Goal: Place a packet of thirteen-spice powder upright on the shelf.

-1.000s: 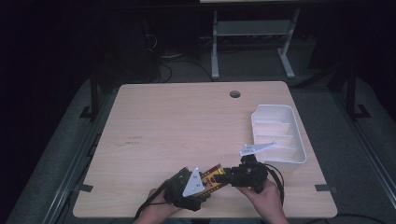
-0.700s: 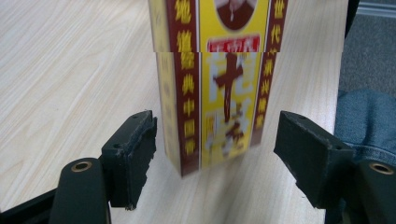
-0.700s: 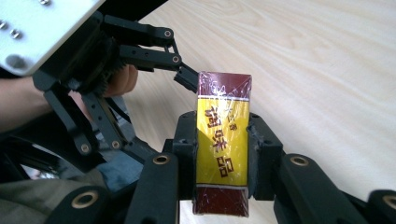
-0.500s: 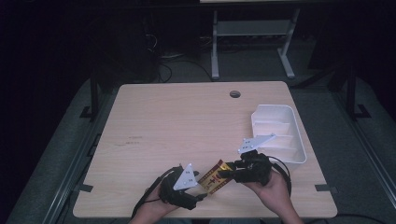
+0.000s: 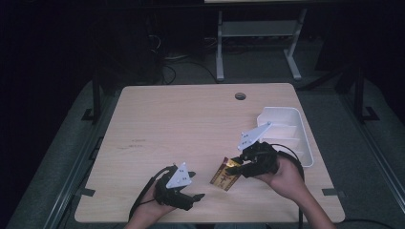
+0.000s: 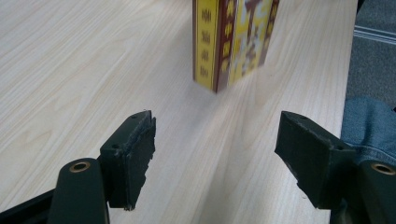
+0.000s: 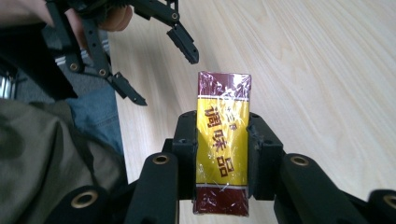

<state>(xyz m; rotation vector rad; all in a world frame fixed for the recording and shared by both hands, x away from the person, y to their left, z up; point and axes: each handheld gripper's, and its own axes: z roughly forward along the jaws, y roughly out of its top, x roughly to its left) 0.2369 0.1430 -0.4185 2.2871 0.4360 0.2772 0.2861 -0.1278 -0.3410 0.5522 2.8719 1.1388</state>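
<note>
Gripping the yellow-and-maroon box (image 7: 223, 149) by its long sides, right gripper (image 5: 239, 164) has jaws clenched on it, box tilted above the table (image 5: 191, 119) near the front edge. Left gripper (image 5: 193, 196) sits at the box's 8 o'clock, jaws released, nothing between. White tray (image 5: 296, 125) at 2 o'clock.

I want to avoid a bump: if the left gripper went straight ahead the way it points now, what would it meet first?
Probably the yellow-and-maroon box, held off the table by the right gripper. It lies ahead between the left gripper's open jaws; depth is unclear.

L gripper (image 5: 199, 196) agape, R gripper (image 5: 235, 165) clamped
</note>
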